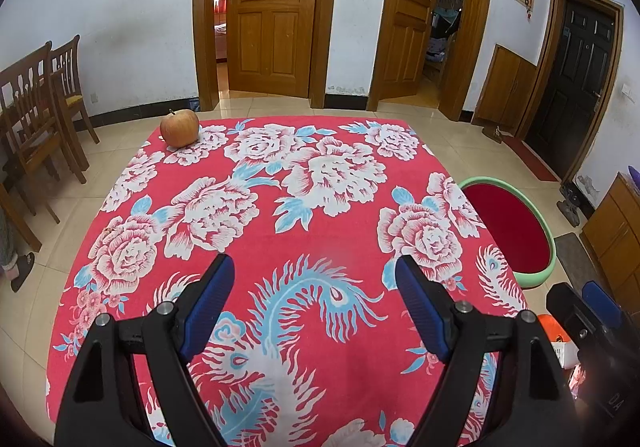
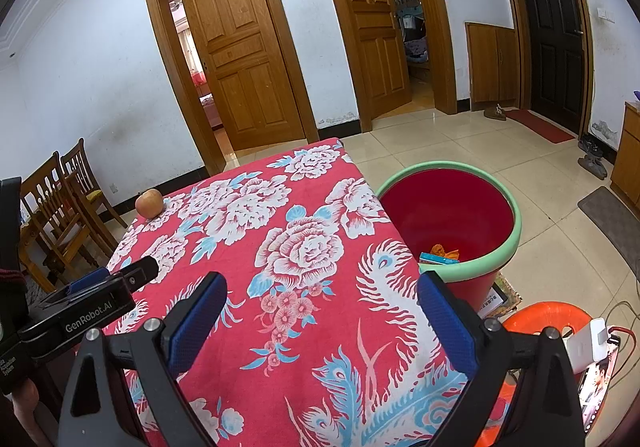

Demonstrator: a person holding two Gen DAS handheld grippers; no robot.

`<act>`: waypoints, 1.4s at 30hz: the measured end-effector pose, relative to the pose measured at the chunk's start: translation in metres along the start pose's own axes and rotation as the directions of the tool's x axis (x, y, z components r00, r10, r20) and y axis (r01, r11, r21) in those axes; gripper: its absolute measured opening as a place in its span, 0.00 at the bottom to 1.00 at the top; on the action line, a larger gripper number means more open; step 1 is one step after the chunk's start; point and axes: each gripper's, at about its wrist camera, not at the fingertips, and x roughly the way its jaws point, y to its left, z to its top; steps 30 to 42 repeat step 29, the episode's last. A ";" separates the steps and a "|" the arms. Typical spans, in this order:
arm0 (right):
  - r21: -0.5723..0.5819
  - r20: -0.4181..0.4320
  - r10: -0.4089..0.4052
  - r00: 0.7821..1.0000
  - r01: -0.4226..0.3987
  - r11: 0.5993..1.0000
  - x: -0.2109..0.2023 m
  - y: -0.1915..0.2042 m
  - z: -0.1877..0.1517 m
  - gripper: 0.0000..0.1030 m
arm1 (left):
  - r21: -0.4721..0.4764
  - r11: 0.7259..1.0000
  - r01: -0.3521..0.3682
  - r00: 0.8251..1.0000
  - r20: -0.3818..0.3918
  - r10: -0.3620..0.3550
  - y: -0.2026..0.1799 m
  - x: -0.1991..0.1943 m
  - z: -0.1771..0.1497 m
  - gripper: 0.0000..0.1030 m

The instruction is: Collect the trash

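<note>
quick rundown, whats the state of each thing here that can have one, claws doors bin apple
left claw: open, empty
right claw: open, empty
apple: upright on the table's far corner, untouched
red bin: on the floor beside the table, open-topped, some trash inside
left wooden door: ajar
middle wooden door: open
black door: closed

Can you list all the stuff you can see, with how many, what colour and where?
apple: one, red-yellow, far left corner of the table
tablecloth: one, red with white flowers, over the table
bin: one, red with a green rim, on the floor right of the table, some trash inside
chairs: two, brown wood, by the left wall
doors: two brown, one black, far walls
left gripper: jaws open, empty
right gripper: jaws open, empty
</note>
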 end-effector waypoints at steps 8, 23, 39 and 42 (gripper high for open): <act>0.000 0.002 0.001 1.000 -0.001 1.000 0.000 0.000 0.000 0.95 | 0.003 1.000 0.000 1.000 0.001 0.000 -0.001 -0.001 0.000 0.80; -0.001 0.002 0.001 1.000 -0.001 1.000 0.000 0.000 0.001 0.95 | 0.004 1.000 -0.002 1.000 0.005 0.002 -0.002 -0.003 0.000 0.80; -0.001 0.002 0.003 1.000 -0.003 1.000 0.000 0.000 0.000 0.95 | 0.005 1.000 -0.003 1.000 0.004 0.003 -0.001 -0.003 0.001 0.80; -0.001 0.002 0.003 1.000 -0.003 1.000 0.000 0.000 0.000 0.95 | 0.005 1.000 -0.003 1.000 0.004 0.003 -0.001 -0.003 0.001 0.80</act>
